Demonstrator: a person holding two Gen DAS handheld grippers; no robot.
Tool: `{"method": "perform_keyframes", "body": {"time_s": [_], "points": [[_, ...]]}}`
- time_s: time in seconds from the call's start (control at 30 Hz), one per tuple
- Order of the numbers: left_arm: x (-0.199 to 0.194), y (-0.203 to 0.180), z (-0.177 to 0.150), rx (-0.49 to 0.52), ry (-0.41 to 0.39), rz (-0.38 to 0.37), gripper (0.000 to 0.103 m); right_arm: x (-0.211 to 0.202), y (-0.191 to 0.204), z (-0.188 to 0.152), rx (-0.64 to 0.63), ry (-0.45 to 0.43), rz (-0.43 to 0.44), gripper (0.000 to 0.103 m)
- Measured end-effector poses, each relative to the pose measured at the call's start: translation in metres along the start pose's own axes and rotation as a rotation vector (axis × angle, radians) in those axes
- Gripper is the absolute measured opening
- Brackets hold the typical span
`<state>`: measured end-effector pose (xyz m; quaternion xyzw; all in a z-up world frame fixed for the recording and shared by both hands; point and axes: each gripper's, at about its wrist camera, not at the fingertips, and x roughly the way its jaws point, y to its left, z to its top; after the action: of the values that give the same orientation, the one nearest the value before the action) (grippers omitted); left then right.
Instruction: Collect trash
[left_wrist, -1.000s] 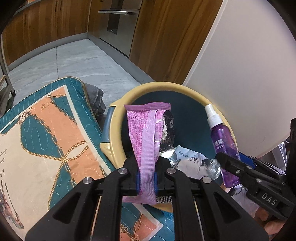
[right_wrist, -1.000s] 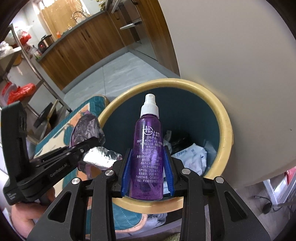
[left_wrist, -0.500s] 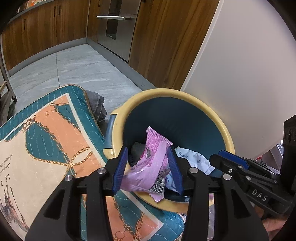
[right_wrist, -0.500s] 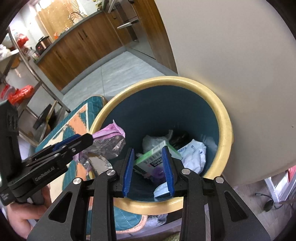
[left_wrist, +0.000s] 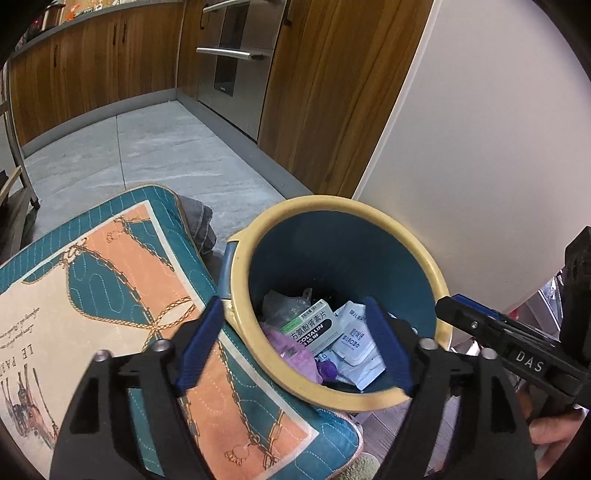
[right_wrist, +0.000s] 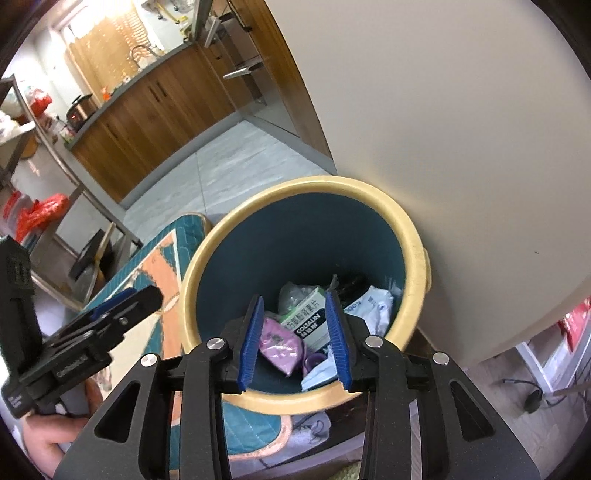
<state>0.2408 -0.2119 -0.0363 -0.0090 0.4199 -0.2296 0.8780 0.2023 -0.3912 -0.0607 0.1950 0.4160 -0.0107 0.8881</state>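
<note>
A round bin with a cream rim and dark teal inside stands upright at lower centre of the frame. At its bottom lie a pink wrapper, a green-and-white medicine box (tilted), white sachets and a purple bottle.

Grey tile floor carries the yellow-rimmed teal bin at frame centre, quilted teal-orange cushion touching its left.
</note>
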Motion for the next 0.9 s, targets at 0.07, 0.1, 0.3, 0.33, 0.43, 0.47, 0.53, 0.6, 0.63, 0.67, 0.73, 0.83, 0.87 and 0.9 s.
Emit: {"method": "perform_keyframes", "body": {"time_s": [0.07, 0.1, 0.3, 0.33, 0.43, 0.47, 0.53, 0.6, 0.63, 0.67, 0.73, 0.83, 0.87, 0.9], "points": [[-0.008, -0.003, -0.002, 0.014, -0.015, 0.001, 0.085, -0.004, 0.001, 0.0, -0.007, -0.003, 0.002, 0.041], [-0.012, -0.004, -0.003, 0.02, -0.022, 0.006, 0.09, -0.006, 0.001, 0.0, -0.011, -0.006, 0.002, 0.044], [-0.042, -0.003, -0.014, 0.019, -0.086, 0.022, 0.097, -0.024, 0.003, -0.005, -0.06, -0.029, -0.018, 0.06], [-0.047, -0.002, -0.017, 0.015, -0.094, 0.029, 0.097, -0.027, 0.004, -0.006, -0.075, -0.028, -0.024, 0.069], [-0.056, 0.001, -0.024, 0.003, -0.103, 0.038, 0.097, -0.04, 0.006, -0.012, -0.131, -0.061, -0.033, 0.079], [-0.06, 0.001, -0.027, 0.003, -0.108, 0.046, 0.097, -0.043, 0.007, -0.013, -0.15, -0.067, -0.04, 0.08], [-0.066, 0.001, -0.033, 0.008, -0.121, 0.062, 0.097, -0.051, 0.012, -0.018, -0.203, -0.089, -0.057, 0.086], [-0.074, 0.0, -0.039, 0.01, -0.137, 0.065, 0.097, -0.06, 0.015, -0.022, -0.241, -0.109, -0.066, 0.091], [-0.078, -0.001, -0.042, 0.008, -0.144, 0.066, 0.097, -0.065, 0.016, -0.025, -0.255, -0.128, -0.067, 0.092], [-0.081, -0.002, -0.045, 0.011, -0.149, 0.066, 0.097, -0.069, 0.016, -0.026, -0.261, -0.139, -0.066, 0.093], [-0.087, -0.004, -0.051, 0.023, -0.16, 0.076, 0.097, -0.076, 0.017, -0.028, -0.27, -0.16, -0.066, 0.093], [-0.097, -0.005, -0.061, 0.031, -0.18, 0.097, 0.097, -0.084, 0.017, -0.031, -0.272, -0.193, -0.07, 0.093], [-0.102, -0.006, -0.065, 0.038, -0.189, 0.109, 0.097, -0.088, 0.017, -0.032, -0.268, -0.208, -0.066, 0.094], [-0.106, -0.007, -0.069, 0.045, -0.195, 0.117, 0.097, -0.091, 0.017, -0.033, -0.264, -0.216, -0.062, 0.094]]}}
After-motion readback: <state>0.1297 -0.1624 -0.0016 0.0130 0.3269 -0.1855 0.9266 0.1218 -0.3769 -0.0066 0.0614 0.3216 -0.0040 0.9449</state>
